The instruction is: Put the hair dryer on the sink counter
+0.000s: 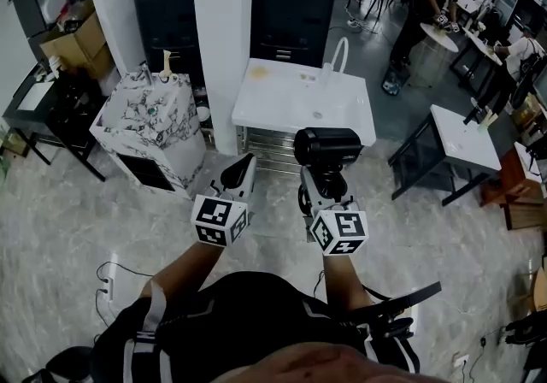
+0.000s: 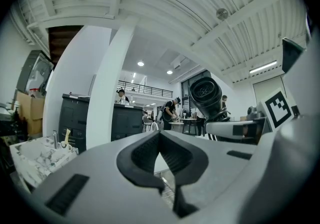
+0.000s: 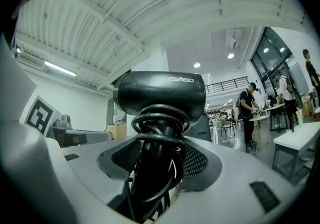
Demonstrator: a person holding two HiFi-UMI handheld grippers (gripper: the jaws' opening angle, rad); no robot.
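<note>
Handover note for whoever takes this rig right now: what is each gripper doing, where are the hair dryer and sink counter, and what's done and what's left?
Left gripper: shut, empty.
Right gripper: shut on the hair dryer by its cord-wrapped handle, barrel up.
The white sink counter stands ahead, its top bare apart from the faucet.
Done: dryer picked up.
Left: walk up, set the dryer on the counter top, open the right gripper.

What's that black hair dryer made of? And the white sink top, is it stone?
The black hair dryer looks like hard plastic, smooth and slightly glossy: the ceiling light leaves a soft sheen on its shell. Its coiled black cord looks like shiny rubber or soft plastic. The white sink counter looks glossy and even, maybe ceramic or a stone-like resin; I can't tell which.
</note>
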